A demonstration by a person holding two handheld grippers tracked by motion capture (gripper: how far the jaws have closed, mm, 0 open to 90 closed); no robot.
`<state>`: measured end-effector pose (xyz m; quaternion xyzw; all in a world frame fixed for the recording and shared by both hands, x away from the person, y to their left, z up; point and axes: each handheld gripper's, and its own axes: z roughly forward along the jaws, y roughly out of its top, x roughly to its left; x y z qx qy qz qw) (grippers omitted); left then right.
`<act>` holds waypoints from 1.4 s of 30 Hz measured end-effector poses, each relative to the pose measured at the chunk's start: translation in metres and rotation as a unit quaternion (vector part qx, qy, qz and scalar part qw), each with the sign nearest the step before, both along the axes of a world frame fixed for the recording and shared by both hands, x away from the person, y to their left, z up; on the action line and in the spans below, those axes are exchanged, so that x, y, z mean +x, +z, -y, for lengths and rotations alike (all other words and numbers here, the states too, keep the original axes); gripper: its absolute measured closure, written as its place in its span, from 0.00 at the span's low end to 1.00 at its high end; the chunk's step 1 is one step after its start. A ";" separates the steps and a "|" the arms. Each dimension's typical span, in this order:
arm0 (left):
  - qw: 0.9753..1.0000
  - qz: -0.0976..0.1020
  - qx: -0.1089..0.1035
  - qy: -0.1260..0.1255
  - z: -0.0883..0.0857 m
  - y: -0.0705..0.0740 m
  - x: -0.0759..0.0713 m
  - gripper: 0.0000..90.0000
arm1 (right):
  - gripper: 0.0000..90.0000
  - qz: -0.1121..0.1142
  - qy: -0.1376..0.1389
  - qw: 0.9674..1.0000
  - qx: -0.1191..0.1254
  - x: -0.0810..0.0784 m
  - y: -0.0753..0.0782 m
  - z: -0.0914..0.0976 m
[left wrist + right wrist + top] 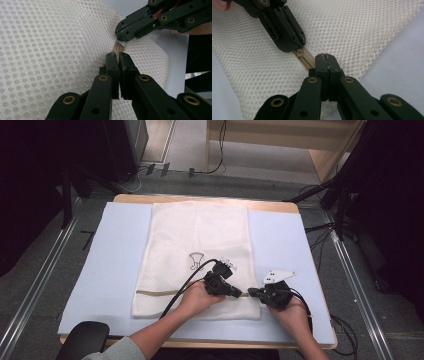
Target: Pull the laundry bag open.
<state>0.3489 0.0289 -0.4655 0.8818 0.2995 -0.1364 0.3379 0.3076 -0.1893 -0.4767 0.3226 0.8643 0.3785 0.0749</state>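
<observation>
Zipper (305,57) runs crosswise along the mesh bag's (197,240) near edge, between the 2 tools. Left gripper (118,55) pinches the pull; right gripper (325,57) clamps the tape just beside it, tips facing.

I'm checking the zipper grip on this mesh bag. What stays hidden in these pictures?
- Zipper pull: left gripper fingers cover it in the right gripper view.
- Zipper end: right gripper fingers hide what they pinch.
- Print on the mesh bag: too small in the high view.
</observation>
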 end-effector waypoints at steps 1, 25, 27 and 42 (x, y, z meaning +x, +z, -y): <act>1.000 0.003 0.002 0.000 -0.001 0.001 -0.001 0.99 | 1.00 0.000 0.000 1.000 0.001 0.000 0.000 0.000; 1.000 -0.010 0.002 0.008 -0.036 0.008 0.001 0.99 | 1.00 -0.005 0.000 1.000 0.020 0.001 -0.003 0.004; 1.000 -0.009 0.006 0.001 -0.037 0.009 -0.001 0.99 | 1.00 -0.006 -0.001 1.000 0.022 0.001 -0.003 0.004; 1.000 -0.014 0.006 0.006 -0.052 0.013 0.000 0.99 | 1.00 -0.004 0.004 1.000 0.023 0.001 -0.004 0.004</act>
